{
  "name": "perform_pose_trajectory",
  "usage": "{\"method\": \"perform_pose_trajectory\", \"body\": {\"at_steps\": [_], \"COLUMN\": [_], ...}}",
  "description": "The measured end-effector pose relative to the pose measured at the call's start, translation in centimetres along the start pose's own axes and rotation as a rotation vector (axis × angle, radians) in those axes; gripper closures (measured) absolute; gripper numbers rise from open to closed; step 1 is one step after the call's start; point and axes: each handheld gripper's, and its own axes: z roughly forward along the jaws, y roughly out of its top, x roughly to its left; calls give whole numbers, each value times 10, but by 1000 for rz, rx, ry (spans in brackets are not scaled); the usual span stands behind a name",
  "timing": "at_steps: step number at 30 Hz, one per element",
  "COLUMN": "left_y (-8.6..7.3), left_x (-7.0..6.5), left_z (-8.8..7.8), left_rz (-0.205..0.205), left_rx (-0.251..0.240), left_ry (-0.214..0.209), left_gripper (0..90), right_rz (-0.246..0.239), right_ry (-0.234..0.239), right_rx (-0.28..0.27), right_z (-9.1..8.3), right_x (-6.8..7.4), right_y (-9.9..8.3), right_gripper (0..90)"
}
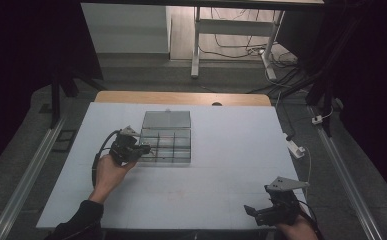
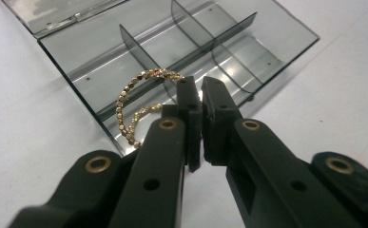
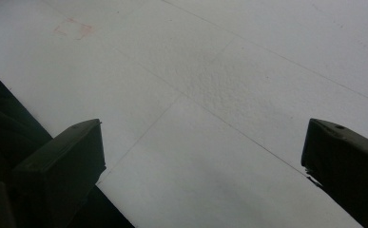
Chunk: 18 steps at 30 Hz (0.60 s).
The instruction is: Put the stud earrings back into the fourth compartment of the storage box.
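Left gripper (image 2: 201, 102), fingers pinched on a gold beaded bracelet (image 2: 135, 102), hangs over the clear divided plastic organiser box (image 1: 166, 137) at its nine o'clock edge, release seemingly pending, while the right gripper (image 1: 262, 212) idles fingers wide at the white worktop (image 1: 216, 175)'s five o'clock corner.

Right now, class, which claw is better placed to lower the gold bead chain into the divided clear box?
The left claw: it grips the gold chain right over the box. The right claw sits open, far away.

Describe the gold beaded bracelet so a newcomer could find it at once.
Start at the clear smoky plastic divided organiser box in the middle of the white table, its lid open. At its left edge, the left hand-held gripper has its jaws nearly together on a gold beaded bracelet. It is the single shiny looped item among the box's bare compartments.
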Motion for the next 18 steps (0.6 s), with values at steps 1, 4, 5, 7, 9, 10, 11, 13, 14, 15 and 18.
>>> {"method": "perform_pose_trajectory", "body": {"at_steps": [1, 4, 5, 7, 9, 10, 11, 13, 14, 15, 18], "left_y": [0, 0, 0, 0, 0, 0, 0, 0, -1, -1, -2], "left_x": [1, 3, 4, 4, 4, 5, 5, 6, 6, 7, 8], "left_z": [2, 9, 10, 14, 18, 20, 21, 25, 27, 28, 32], "left_rz": [-2, -5, -4, 2, 3, 3, 6, 3, 1, 3, 1], "left_rx": [5, 22, 29, 43, 55, 61, 67, 82, 89, 97, 110], "left_ry": [2, 7, 7, 16, 19, 24, 25, 33, 40, 46, 52], "left_gripper": [864, 864, 864, 863, 863, 863, 861, 859, 858, 856, 851], "right_rz": [0, -1, -1, -1, -2, -1, -1, -4, -4, -6, -6], "right_ry": [0, 1, 1, 1, 1, 1, 2, 2, 2, 2, 1], "right_rx": [1, 1, 1, 1, 1, 2, 2, 2, 2, 1, 2], "right_z": [0, 0, 0, 0, 0, 0, 0, 0, 0, 0, 0], "right_x": [0, 0, 0, 0, 0, 0, 0, 0, 0, 0, 1], "right_y": [0, 0, 0, 0, 0, 0, 0, 0, 0, 0, 0], "right_gripper": [11, 11, 11, 11, 11, 11, 11, 11, 11, 11, 11]}}
